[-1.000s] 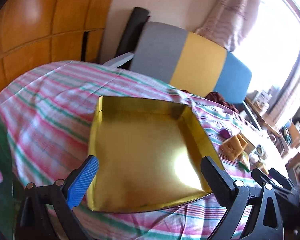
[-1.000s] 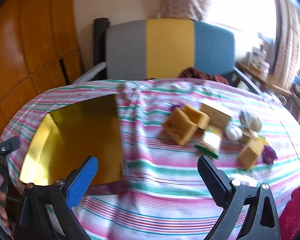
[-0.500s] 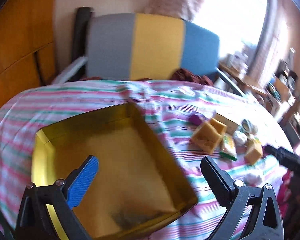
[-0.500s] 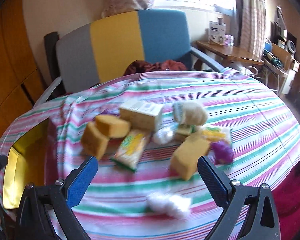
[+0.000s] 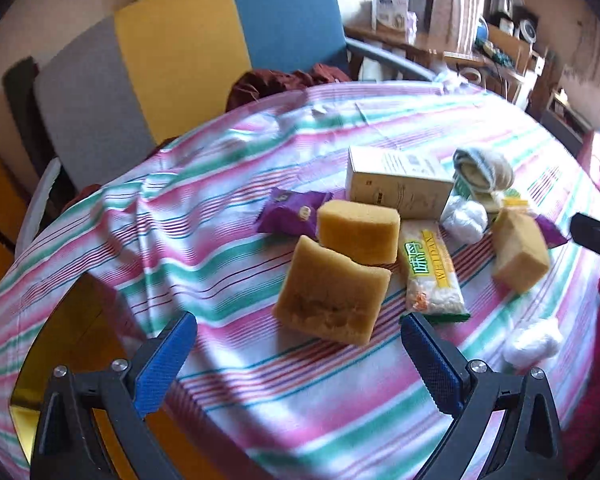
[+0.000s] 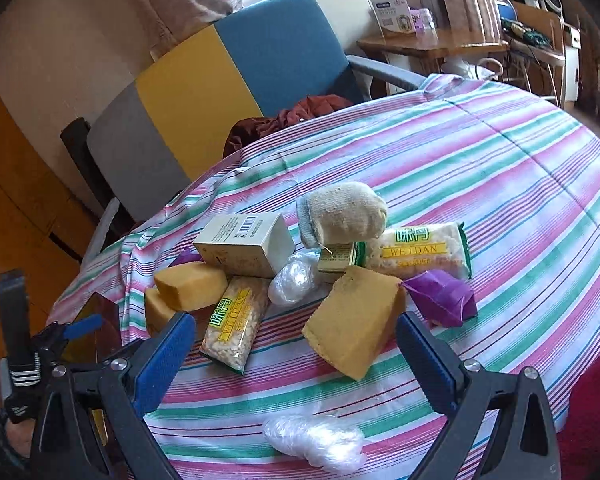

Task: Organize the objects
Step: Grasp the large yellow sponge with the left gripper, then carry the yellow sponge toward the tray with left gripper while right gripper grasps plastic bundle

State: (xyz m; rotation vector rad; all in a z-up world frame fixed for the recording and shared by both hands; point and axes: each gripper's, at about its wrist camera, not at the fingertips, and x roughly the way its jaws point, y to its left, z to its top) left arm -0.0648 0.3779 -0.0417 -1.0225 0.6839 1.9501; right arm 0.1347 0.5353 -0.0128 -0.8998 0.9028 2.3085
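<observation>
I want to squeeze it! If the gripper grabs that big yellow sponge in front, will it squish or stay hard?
The sponge looks porous, with a rough pitted face, so it will probably squish between the fingers and spring back. It likely weighs little for its size. It lies flat on the cloth, so it should slide rather than roll if pushed.

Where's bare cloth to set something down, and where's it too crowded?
Free: the striped tablecloth beyond the rolled sock, toward the far edge; also the near strip between the right gripper and the loose plastic wad. Crowded: the centre cluster, with box, sponges and snack packs touching, leaving no hand gap.
</observation>
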